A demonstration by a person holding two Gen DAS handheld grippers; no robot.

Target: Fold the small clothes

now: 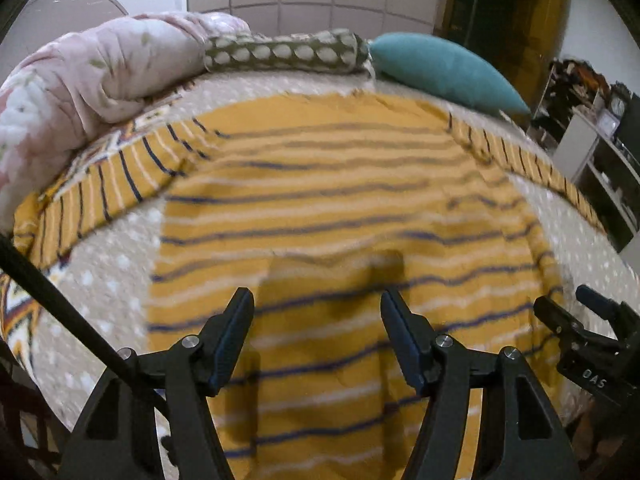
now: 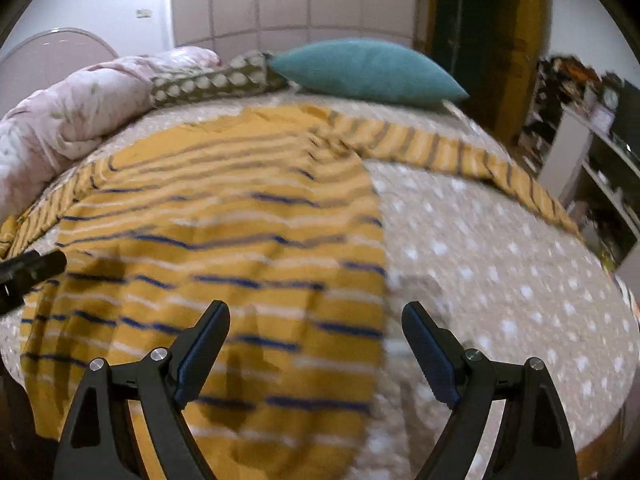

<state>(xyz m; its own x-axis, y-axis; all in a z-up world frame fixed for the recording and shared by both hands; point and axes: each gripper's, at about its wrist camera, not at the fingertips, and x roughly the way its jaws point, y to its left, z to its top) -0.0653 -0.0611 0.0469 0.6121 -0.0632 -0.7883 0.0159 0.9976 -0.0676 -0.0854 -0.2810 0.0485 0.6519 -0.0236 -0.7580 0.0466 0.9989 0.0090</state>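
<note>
A mustard-yellow shirt with blue and white stripes (image 1: pixel 320 200) lies flat on the dotted bedspread, both sleeves spread outward; it also shows in the right wrist view (image 2: pixel 208 232). My left gripper (image 1: pixel 316 304) is open and empty above the shirt's lower middle. My right gripper (image 2: pixel 316 320) is open and empty above the shirt's right side edge. The right gripper (image 1: pixel 588 336) also shows at the right edge of the left wrist view, and the left gripper (image 2: pixel 28 272) at the left edge of the right wrist view.
A pink quilt (image 1: pixel 80 80) is bundled at the bed's far left. A dotted olive pillow (image 1: pixel 284 54) and a teal pillow (image 1: pixel 440 68) lie at the head. Shelves with clutter (image 2: pixel 592 152) stand to the right of the beige bedspread (image 2: pixel 500 260).
</note>
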